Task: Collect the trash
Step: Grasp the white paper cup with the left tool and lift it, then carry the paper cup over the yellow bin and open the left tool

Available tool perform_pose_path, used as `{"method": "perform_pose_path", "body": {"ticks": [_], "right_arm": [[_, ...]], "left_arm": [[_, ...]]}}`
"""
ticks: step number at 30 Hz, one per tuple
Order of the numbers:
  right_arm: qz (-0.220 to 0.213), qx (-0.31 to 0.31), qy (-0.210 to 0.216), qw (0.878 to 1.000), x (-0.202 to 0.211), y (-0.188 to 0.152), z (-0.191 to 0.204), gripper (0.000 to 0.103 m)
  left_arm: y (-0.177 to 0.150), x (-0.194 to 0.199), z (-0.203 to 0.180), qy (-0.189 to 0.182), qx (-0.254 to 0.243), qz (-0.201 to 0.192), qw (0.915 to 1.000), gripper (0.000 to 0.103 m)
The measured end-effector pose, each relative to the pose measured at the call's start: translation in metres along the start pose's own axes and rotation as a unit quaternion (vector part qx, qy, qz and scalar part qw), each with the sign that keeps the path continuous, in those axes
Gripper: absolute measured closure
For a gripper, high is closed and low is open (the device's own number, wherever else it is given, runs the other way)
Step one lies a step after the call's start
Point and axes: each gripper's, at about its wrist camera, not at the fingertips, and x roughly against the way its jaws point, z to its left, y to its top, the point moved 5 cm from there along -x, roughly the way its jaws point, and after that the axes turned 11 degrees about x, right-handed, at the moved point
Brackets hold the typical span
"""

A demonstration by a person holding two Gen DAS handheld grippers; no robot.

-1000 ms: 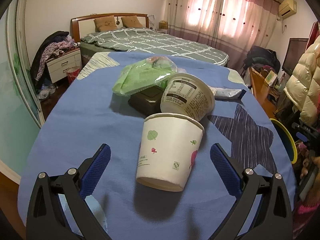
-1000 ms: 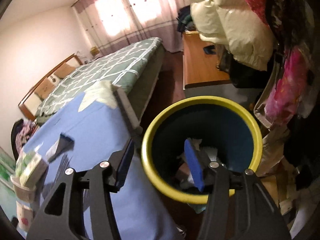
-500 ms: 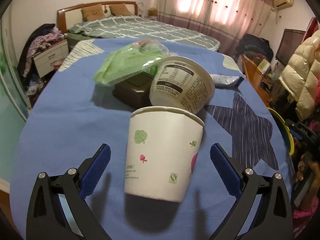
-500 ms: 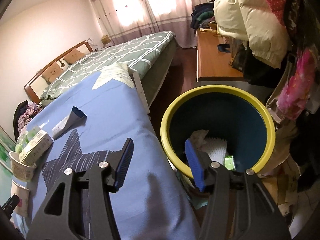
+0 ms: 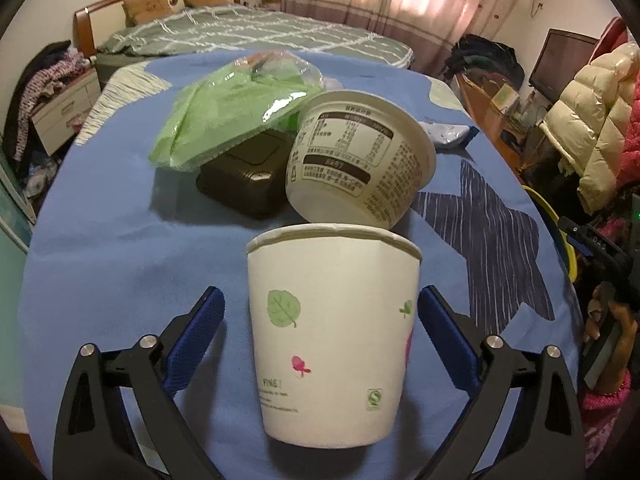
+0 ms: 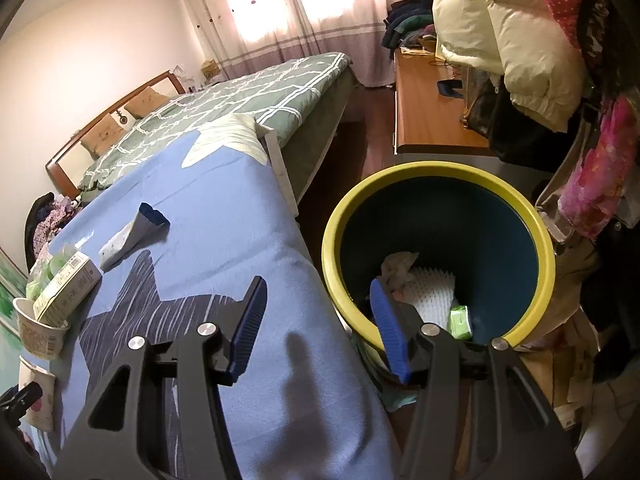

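The left hand-held gripper [image 5: 320, 336] straddles the upright paper cup [image 5: 334, 336] on the blue-covered counter [image 5: 100, 264], its jaws closing around the cup, the right pad at the cup's wall and a gap on the left, likely because this cup stands nearest of the trash pile. The right hand-held gripper [image 6: 316, 320] hangs part-open and empty at the counter's edge beside the yellow-rimmed bin [image 6: 440, 176], which sits on the floor below to receive each piece.
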Motion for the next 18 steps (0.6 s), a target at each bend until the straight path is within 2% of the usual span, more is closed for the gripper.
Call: {"method": "perform_pose_path", "body": {"ticks": [2,6,10,18], "right_arm": [[0.001,0.001,0.001,1.0,0.0,-0.001,0.0,0.052],[0.003,0.002,0.002,1.0,-0.001,-0.001,0.001,0.052],[0.003,0.002,0.003,1.0,-0.001,-0.001,0.002,0.051],[-0.005,-0.004,0.007,1.0,0.001,-0.001,0.001,0.051]], "left_arm": [[0.0,-0.001,0.001,-0.005,-0.003,0.006,1.0,0.013],[-0.001,0.001,-0.001,-0.015,-0.011,0.015,0.9997,0.028],[-0.001,0.006,-0.006,-0.016,-0.017,0.006,0.9997,0.037],[-0.014,0.028,-0.023,-0.003,-0.034,-0.022,0.9992,0.039]]}}
